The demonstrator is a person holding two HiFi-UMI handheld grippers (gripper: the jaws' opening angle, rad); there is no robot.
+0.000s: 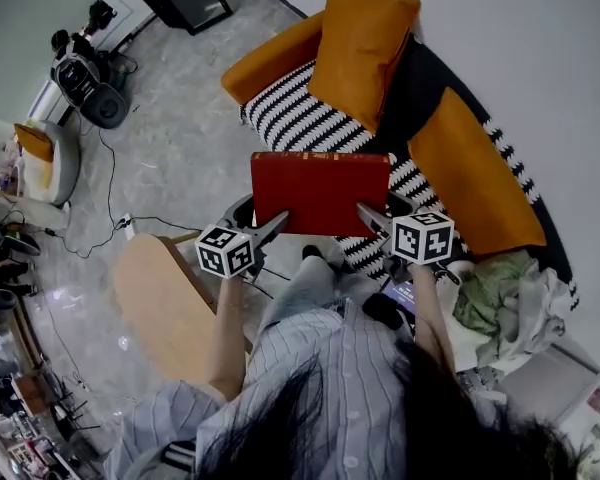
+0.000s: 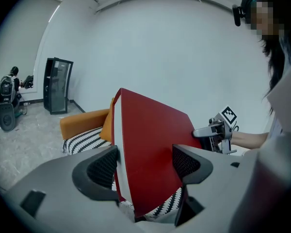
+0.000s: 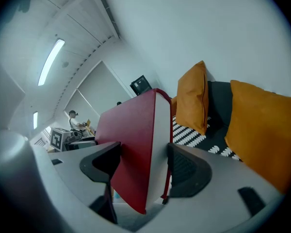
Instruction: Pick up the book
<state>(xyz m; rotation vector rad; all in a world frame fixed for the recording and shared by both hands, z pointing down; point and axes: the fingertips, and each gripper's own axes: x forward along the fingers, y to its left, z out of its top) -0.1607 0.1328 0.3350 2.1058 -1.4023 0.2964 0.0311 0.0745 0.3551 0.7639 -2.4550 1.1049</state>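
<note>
Currently: red book (image 1: 320,193) is held up flat over the striped sofa (image 1: 298,116), carried by both claws. Left claw (image 1: 271,225) pinches the near left corner, right claw (image 1: 371,217) the near right corner. In each gripper view the jaws press on both covers, with the white page edge between them. Orange cushions (image 1: 362,50) lean behind.

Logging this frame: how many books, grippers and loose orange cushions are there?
Red book: 1
Grippers: 2, the left gripper and the right gripper, each shut on the book's near edge
Orange cushions: 2, on the striped sofa
Total: 5
</note>
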